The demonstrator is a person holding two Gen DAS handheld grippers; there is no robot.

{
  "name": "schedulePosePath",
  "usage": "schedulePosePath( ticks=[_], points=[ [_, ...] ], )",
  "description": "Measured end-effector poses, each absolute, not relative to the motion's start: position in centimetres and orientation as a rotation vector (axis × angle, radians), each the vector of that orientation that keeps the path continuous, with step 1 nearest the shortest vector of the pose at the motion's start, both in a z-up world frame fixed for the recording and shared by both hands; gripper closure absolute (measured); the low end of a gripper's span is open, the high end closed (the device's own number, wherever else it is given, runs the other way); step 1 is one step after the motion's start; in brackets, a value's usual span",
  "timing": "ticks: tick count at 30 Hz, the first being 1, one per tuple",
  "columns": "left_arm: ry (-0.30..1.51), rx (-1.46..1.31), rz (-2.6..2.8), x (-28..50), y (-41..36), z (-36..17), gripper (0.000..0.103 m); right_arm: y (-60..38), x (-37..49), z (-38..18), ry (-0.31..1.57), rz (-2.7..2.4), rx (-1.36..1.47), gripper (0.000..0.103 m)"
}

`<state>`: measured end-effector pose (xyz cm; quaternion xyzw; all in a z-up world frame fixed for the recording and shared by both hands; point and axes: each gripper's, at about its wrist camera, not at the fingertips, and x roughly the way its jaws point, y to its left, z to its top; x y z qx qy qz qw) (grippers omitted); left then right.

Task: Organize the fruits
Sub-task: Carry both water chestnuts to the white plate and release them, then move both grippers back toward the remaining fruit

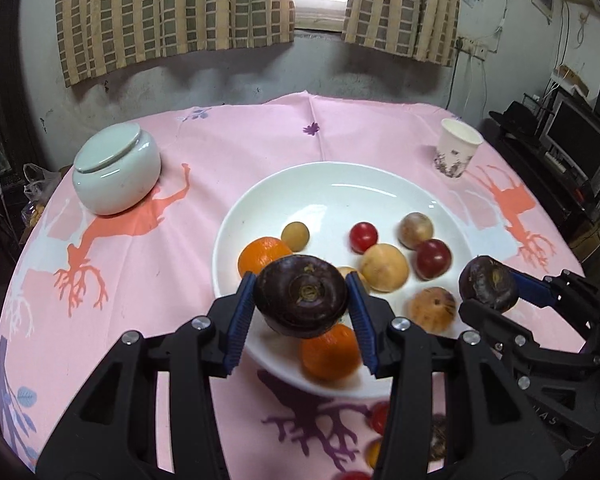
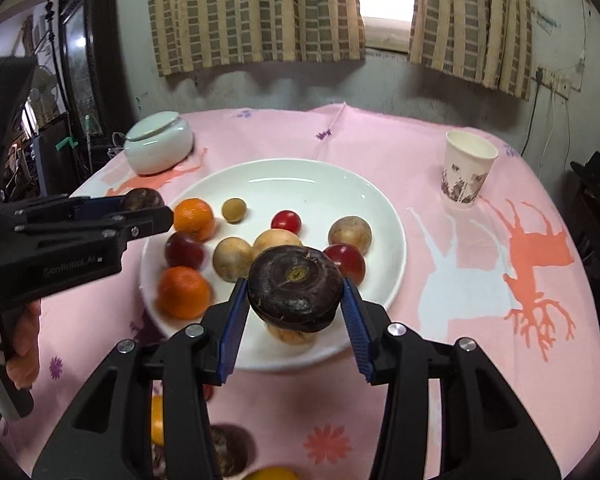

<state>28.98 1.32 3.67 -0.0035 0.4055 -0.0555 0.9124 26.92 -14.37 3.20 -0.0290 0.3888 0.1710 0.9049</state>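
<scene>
A dark round fruit is clamped across its flat sides in the left gripper, above the near rim of the white plate. A second dark fruit is likewise pinched in the right gripper, jaws partly closed. Both are judged light, firm and smooth-skinned, so a slip is possible.

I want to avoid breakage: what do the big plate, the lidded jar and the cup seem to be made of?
The plate looks like glazed white ceramic: glossy, with sharp light streaks on its rim. The lidded jar seems glazed ceramic too, pale green and shiny. The cup looks like matte printed paper, with thin walls and a rolled lip; probably disposable.
</scene>
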Motion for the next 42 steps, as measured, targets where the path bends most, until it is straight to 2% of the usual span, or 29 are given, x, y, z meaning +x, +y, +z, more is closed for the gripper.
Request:
schedulePosePath(
  ticks=[4, 5, 6, 9, 22, 30, 42],
  points=[
    [0.856, -0.018, -0.119, 30.4, 1.2, 2.4, 0.056, -13.6, 29.0, 2.0, 0.854, 0.366, -0.045, 0.056],
    [0.856, -0.020, -0.118, 30.6, 1.1, 2.2, 0.051, -13.3, 29.4, 1.7, 0.868, 0.371, -0.051, 0.054],
    [0.841, -0.020, -0.113, 30.6, 1.1, 2.3, 0.036, -13.1, 29.5, 1.6, 0.874, 0.367, -0.059, 0.051],
    [0.753, 0.016, -0.105, 29.4, 0.8, 3.3, 0.028, -13.4, 28.6, 2.1, 0.821, 0.334, -0.072, 0.036],
    [0.712, 0.037, -0.141, 21.4, -0.1, 6.2, 0.020, -18.7, 19.4, 5.0, 0.744, 0.368, -0.004, 0.035],
    [0.742, 0.129, -0.170, 15.0, -1.9, 3.6, 0.014, -21.3, 15.1, 4.0, 0.750, 0.405, 0.078, 0.035],
    [0.900, 0.099, -0.173, 11.2, -2.7, -1.1, 0.014, -23.4, 14.8, 2.6, 0.778, 0.443, 0.188, 0.035]
  ],
)
